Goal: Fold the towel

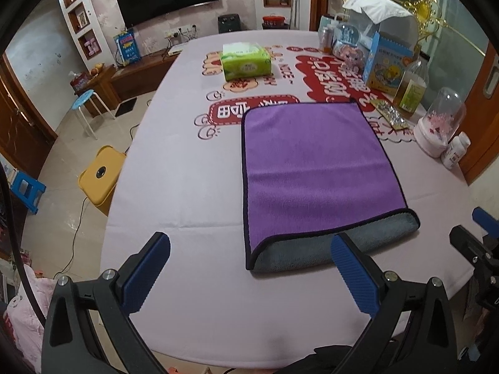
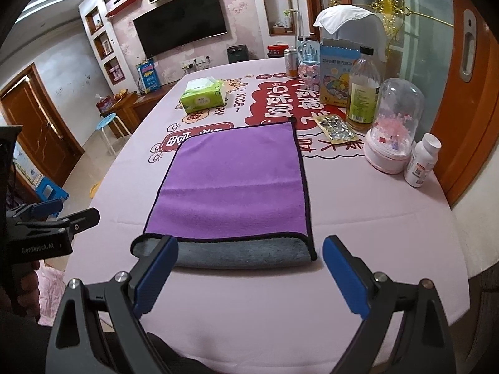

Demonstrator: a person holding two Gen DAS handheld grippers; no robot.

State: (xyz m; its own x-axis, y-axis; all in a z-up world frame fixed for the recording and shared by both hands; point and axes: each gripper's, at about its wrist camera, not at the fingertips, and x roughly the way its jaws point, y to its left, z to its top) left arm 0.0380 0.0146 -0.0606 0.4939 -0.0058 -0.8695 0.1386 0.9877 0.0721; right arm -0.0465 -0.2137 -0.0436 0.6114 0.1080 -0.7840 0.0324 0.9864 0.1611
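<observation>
- A home living room, with the wall-mounted television (image 2: 182, 20) as the landmark
- Recessed display shelves (image 2: 104, 45) with small keepsakes stand left of the television, and a low wooden cabinet (image 1: 124, 76) runs beneath it
- Sockets (image 2: 195, 61) with plugged-in cables sit on the floral-papered wall just below the television
- A small blue stool (image 1: 84, 98) stands on the tiled floor below and left of the television
- In front of the television, a bench (image 2: 280, 296) under a pink printed cloth carries household things: a green tissue pack (image 2: 204, 95), an oil bottle (image 2: 363, 88), a white pill bottle (image 2: 421, 160), a glass-domed ornament (image 2: 394, 126)
- Wooden doors (image 2: 37, 124) stand far left of the television
</observation>
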